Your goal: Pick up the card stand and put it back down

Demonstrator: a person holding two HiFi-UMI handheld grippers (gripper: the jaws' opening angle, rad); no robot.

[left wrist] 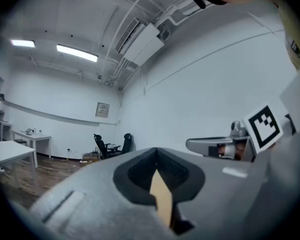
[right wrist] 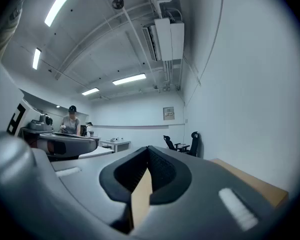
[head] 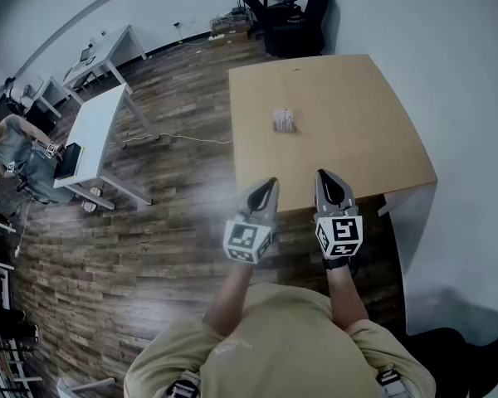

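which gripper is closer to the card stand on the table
Left, narrowly. The left gripper is at the near edge of the table, almost in line with the card stand; the right gripper is at the same edge, further to the right.

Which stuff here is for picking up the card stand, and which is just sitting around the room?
For the job:
- card stand
- wooden table it stands on
- left tongs and right tongs, both shut and empty

Just lying about:
- white desks
- black office chairs
- cable on the floor
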